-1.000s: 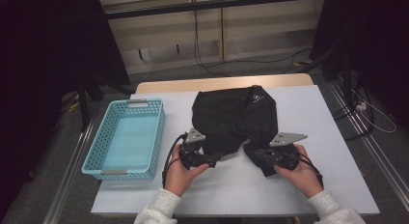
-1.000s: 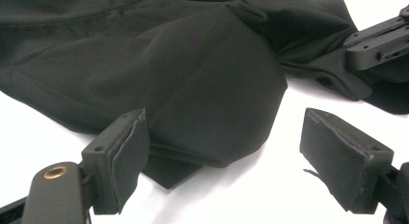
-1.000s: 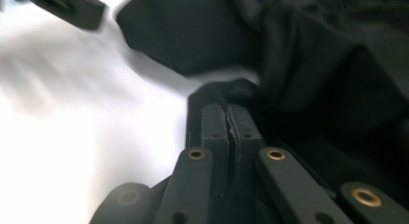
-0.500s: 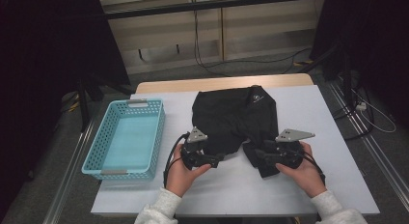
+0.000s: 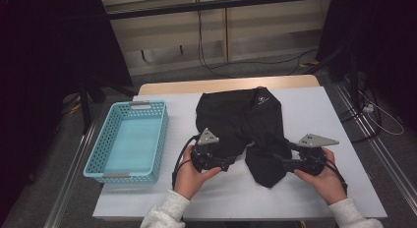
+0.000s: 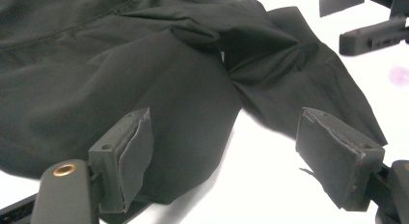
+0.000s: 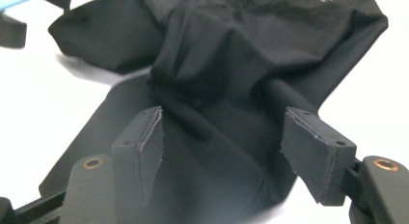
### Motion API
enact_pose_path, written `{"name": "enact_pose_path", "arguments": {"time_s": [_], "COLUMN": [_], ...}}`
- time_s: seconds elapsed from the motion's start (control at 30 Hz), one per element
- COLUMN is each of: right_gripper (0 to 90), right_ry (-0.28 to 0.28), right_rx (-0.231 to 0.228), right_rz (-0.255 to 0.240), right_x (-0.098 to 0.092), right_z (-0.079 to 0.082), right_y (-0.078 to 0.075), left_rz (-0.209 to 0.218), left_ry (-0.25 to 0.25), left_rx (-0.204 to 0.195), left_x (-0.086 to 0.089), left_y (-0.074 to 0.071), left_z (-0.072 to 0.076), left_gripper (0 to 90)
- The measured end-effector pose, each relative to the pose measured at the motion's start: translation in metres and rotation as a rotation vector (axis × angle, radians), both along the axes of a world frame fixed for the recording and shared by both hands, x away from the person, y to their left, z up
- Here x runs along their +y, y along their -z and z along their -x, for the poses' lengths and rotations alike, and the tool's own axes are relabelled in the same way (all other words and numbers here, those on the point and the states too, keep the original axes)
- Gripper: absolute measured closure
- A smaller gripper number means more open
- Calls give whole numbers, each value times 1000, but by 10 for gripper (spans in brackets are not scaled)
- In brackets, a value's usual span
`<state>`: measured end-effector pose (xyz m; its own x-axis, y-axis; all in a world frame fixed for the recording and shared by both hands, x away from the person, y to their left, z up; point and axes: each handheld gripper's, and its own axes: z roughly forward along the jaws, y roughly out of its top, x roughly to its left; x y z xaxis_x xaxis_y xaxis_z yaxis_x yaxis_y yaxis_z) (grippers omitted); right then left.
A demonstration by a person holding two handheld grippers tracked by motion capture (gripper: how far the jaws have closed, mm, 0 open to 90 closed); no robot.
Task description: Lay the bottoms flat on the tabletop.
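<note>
A black garment (image 5: 241, 122) with a small white logo (image 5: 261, 100) lies crumpled on the white table (image 5: 319, 115). My left gripper (image 5: 232, 162) is at its near left edge and points right. It stands open, with a fold of the cloth (image 6: 120, 79) lying by its left pad (image 6: 128, 156). My right gripper (image 5: 279, 159) points left over the garment's near flap (image 5: 265, 169). Its jaws have just been opening, and the black cloth (image 7: 251, 50) lies loose between the pads (image 7: 316, 151), which stand apart from it.
A light blue plastic basket (image 5: 129, 139) sits on the table's left side, left of my left hand. Bare white table lies in front of the garment and to its right. Beyond the far table edge are the floor and cables (image 5: 211, 51).
The right gripper has opened and let go of the garment's near flap, then drawn a little to the right. The left gripper has stayed in place, open.
</note>
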<state>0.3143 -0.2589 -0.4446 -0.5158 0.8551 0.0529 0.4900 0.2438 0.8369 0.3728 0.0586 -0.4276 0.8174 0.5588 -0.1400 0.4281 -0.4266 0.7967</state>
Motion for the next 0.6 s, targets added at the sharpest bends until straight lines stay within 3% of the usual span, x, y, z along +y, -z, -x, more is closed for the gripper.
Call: {"name": "enact_pose_path", "arguments": {"time_s": [0.27,0.53,0.6], "right_gripper": [465,519,593], "right_ry": [-26,-72,-77], "right_rx": [10,78,76], "right_rz": [90,103,118], "right_x": [-2,0,2], "right_z": [16,14,13], "right_y": [5,19,24], "left_rz": [8,-13,-15], "left_ry": [30,70,73], "left_rx": [12,8,12], "left_x": [-9,-23,-26], "left_y": [1,7,10], "left_z": [0,3,4], "left_gripper": [225,240,242]}}
